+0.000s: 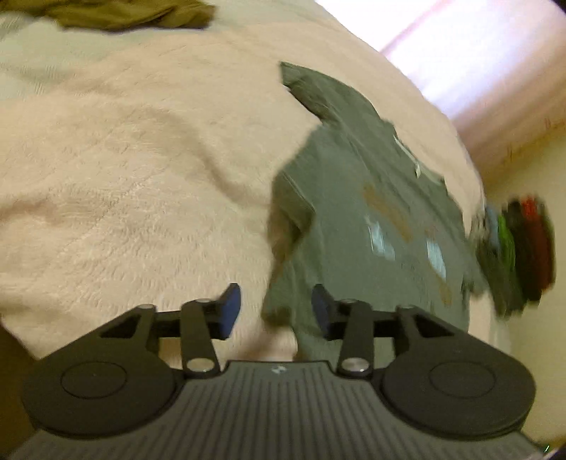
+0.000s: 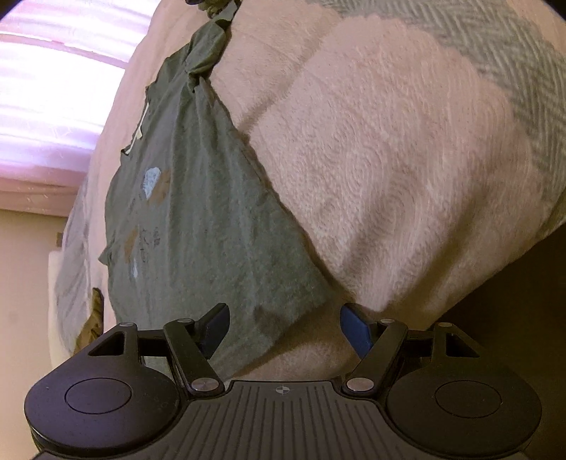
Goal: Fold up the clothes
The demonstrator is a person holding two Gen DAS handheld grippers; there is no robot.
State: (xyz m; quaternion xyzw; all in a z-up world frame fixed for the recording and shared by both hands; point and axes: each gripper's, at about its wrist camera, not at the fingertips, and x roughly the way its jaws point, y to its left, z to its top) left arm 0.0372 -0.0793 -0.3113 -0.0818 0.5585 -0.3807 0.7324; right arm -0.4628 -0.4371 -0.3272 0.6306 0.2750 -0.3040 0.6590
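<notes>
Left wrist view: the left gripper (image 1: 276,309) is open, with a wide gap between its two blue pads (image 1: 230,311). It holds nothing. A green shirt (image 1: 371,219) lies spread on a pink blanket (image 1: 141,177). One edge of the shirt sits in the gap between the pads, closer to the right pad. Most of the shirt stretches away ahead and to the right. This picture is blurry. A brown cloth (image 1: 123,14) lies far off at the top. A pile of clothes (image 1: 516,247) sits past the shirt at the right edge.

Right wrist view: the right gripper (image 2: 284,329) is open wide too, and holds nothing. A corner of the shirt (image 2: 198,212) lies between its pads, nearer the left one. The rest of the shirt runs up and to the left on the blanket (image 2: 389,159).
</notes>
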